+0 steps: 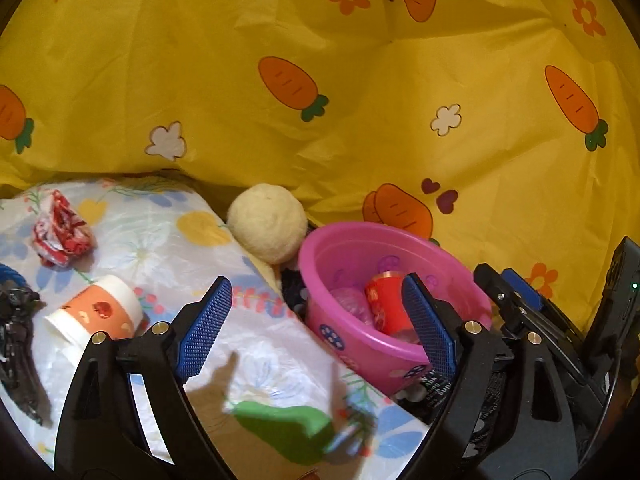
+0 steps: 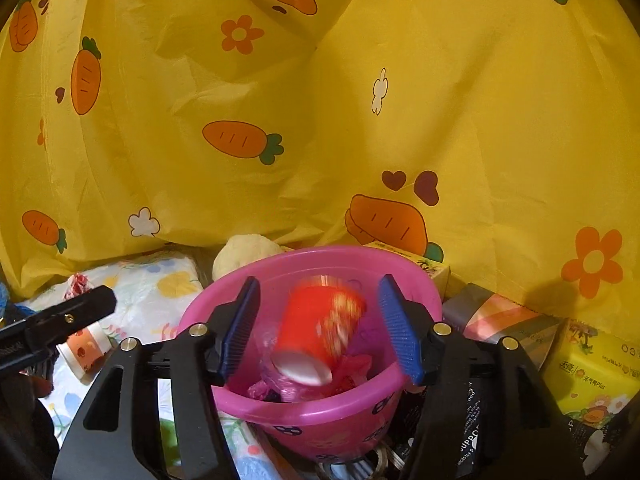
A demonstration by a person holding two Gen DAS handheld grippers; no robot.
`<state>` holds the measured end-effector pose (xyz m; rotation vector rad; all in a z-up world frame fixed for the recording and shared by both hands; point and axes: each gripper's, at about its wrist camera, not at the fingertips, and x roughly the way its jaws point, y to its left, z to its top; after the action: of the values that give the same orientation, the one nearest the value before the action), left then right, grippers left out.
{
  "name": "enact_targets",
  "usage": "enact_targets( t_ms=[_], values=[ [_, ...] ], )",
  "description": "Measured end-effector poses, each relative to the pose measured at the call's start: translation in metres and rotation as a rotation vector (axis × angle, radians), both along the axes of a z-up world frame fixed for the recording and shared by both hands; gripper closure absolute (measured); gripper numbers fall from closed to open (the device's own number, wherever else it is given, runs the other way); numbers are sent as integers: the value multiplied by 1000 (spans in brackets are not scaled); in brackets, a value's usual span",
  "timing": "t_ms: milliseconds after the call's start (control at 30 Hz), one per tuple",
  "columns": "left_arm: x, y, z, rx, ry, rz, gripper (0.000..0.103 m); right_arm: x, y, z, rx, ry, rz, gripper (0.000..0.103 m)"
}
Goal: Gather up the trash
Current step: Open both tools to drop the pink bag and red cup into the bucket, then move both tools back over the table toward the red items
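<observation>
A pink plastic basin (image 2: 320, 412) holds trash. A red paper cup (image 2: 316, 336), blurred by motion, lies tilted in it over clear and pink wrappers, free of the fingers. My right gripper (image 2: 318, 328) is open above the basin, jaws wide apart either side of the cup. The basin (image 1: 352, 344) and red cup (image 1: 386, 306) also show in the left wrist view. My left gripper (image 1: 318, 328) is open and empty over the floral sheet. An orange and white paper cup (image 1: 96, 312) lies on its side to its left. A crumpled red and white wrapper (image 1: 60, 228) lies farther back.
A yellow carrot-print cloth (image 1: 320, 80) hangs behind everything. A cream fuzzy ball (image 1: 268, 222) sits behind the basin. Black crumpled plastic (image 1: 16, 344) lies at the far left. Yellow tissue packs (image 2: 592, 376) and a grey box (image 2: 500, 316) stand right of the basin.
</observation>
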<state>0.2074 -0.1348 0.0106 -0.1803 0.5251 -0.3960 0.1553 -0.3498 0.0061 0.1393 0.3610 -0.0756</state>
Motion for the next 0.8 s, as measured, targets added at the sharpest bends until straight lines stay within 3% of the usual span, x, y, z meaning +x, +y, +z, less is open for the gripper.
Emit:
enact_targets(
  t_ms=[167,467,667,800],
  values=[
    [-25,27,9,16,-47,90,14,-12,8,8,8,-12,17,42],
    [-76,80,9,82,-86,260,12,-41,56,22,-19,-37,118,32],
    [-116,134,5,171,-101,441,12,-61,107,28,-26,-55,240,28],
    [-139,184,2,154,-88,586,12,-69,146,28,-17,-55,335,28]
  ],
)
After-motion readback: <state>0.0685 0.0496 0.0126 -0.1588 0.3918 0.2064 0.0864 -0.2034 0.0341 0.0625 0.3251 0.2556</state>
